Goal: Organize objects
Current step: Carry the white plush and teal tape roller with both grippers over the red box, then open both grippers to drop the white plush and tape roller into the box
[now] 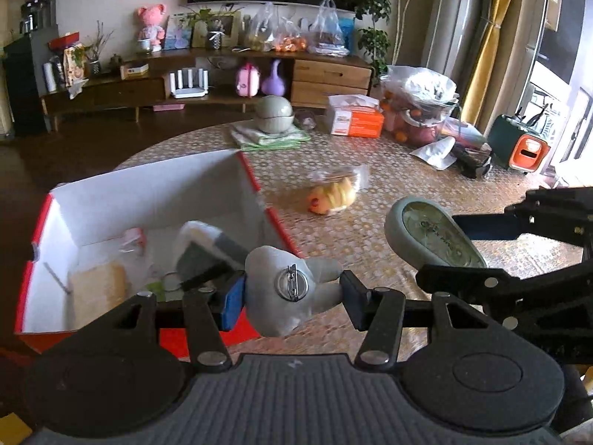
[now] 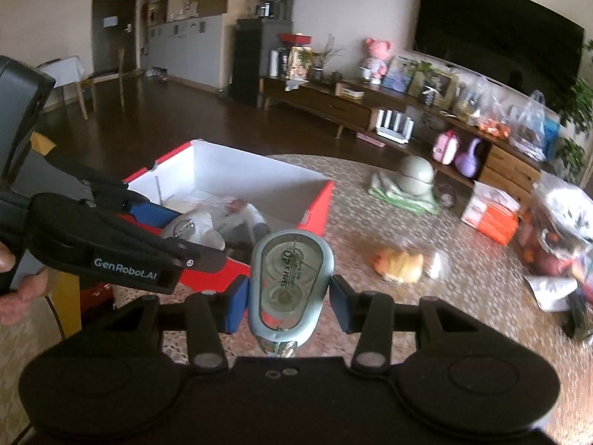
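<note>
My left gripper (image 1: 292, 293) is shut on a grey plush badge (image 1: 285, 289) with a metal pin on its back, held just above the near right corner of the red box (image 1: 274, 218). The box has white inner walls and holds several items. My right gripper (image 2: 287, 293) is shut on a grey-green correction tape dispenser (image 2: 291, 282), held above the table to the right of the box (image 2: 318, 207). The dispenser also shows in the left wrist view (image 1: 433, 233). A yellow toy in a clear bag (image 1: 333, 193) lies on the table beyond both grippers.
The round table has a patterned cloth (image 1: 370, 170). At its far side stand two stacked grey-green bowls on a folded cloth (image 1: 274, 115), an orange tissue box (image 1: 355, 118) and bags of fruit (image 1: 418, 111). A TV cabinet (image 1: 222, 81) stands behind.
</note>
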A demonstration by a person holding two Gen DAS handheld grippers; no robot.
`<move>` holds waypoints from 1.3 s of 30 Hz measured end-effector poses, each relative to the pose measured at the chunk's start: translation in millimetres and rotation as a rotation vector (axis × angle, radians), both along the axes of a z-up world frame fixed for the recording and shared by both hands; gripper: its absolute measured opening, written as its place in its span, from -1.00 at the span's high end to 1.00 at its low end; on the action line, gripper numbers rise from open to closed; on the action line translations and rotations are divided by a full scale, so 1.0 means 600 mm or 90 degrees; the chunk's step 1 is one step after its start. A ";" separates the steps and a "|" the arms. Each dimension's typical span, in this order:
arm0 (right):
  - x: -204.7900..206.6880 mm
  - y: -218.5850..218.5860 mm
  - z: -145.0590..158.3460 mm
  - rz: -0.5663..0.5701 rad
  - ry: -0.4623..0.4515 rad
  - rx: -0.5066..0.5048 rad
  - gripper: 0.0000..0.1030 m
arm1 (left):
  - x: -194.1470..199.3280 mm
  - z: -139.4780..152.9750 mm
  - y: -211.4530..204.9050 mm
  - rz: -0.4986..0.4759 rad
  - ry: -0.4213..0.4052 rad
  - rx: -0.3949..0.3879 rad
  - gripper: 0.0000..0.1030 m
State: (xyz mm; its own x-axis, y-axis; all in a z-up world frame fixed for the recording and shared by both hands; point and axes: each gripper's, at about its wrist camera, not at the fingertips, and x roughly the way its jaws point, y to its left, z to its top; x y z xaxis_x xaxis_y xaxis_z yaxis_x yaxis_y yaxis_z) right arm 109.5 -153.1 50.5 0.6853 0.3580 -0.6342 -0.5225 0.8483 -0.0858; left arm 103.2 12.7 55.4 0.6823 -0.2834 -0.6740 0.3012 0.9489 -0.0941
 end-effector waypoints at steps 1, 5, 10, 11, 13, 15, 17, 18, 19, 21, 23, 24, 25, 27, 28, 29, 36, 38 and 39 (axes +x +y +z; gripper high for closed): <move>0.002 0.009 -0.001 0.005 0.001 -0.001 0.09 | -0.001 0.000 0.011 0.005 0.000 0.001 -0.04; 0.014 0.045 -0.002 0.026 0.003 -0.004 0.09 | -0.003 -0.003 0.053 0.027 0.002 0.003 -0.04; 0.040 0.084 -0.007 0.036 0.008 -0.003 0.09 | 0.002 -0.008 0.105 0.058 0.004 0.007 -0.04; 0.045 0.090 -0.008 0.036 0.010 -0.001 0.09 | 0.004 -0.008 0.114 0.063 0.004 0.009 -0.04; 0.057 0.101 -0.010 0.037 0.013 0.004 0.09 | 0.012 -0.009 0.131 0.076 0.002 0.016 -0.04; 0.070 0.113 -0.011 0.036 0.017 0.005 0.09 | 0.019 -0.009 0.147 0.090 -0.001 0.021 -0.04; 0.082 0.126 -0.012 0.038 0.022 0.005 0.09 | 0.031 -0.008 0.164 0.106 -0.005 0.025 -0.04; 0.088 0.134 -0.013 0.039 0.023 0.004 0.09 | 0.038 -0.007 0.171 0.113 -0.007 0.028 -0.04; 0.092 0.138 -0.014 0.041 0.024 0.004 0.09 | 0.045 -0.006 0.178 0.118 -0.010 0.031 -0.04; 0.106 0.149 -0.018 0.046 0.032 0.011 0.09 | 0.059 -0.006 0.187 0.127 -0.013 0.040 -0.04; 0.122 0.157 -0.025 0.048 0.048 0.017 0.09 | 0.078 -0.006 0.195 0.136 -0.013 0.046 -0.04; 0.132 0.162 -0.030 0.044 0.058 0.021 0.09 | 0.087 -0.007 0.200 0.139 -0.011 0.047 -0.04; 0.142 0.166 -0.035 0.042 0.068 0.023 0.09 | 0.095 -0.008 0.202 0.144 -0.011 0.048 -0.04; 0.156 0.176 -0.047 0.040 0.080 0.016 0.09 | 0.114 -0.013 0.206 0.156 -0.005 0.048 -0.04; 0.161 0.181 -0.053 0.036 0.079 0.008 0.09 | 0.123 -0.017 0.206 0.159 -0.001 0.047 -0.04; 0.166 0.186 -0.059 0.035 0.081 0.002 0.09 | 0.132 -0.022 0.206 0.163 0.003 0.047 -0.04; 0.189 0.204 -0.094 0.020 0.121 0.008 0.09 | 0.193 -0.063 0.197 0.180 0.039 0.065 -0.04; 0.192 0.209 -0.102 0.023 0.122 -0.001 0.09 | 0.206 -0.074 0.193 0.187 0.047 0.066 -0.04; 0.195 0.211 -0.107 0.021 0.125 -0.003 0.09 | 0.213 -0.079 0.192 0.189 0.053 0.065 -0.04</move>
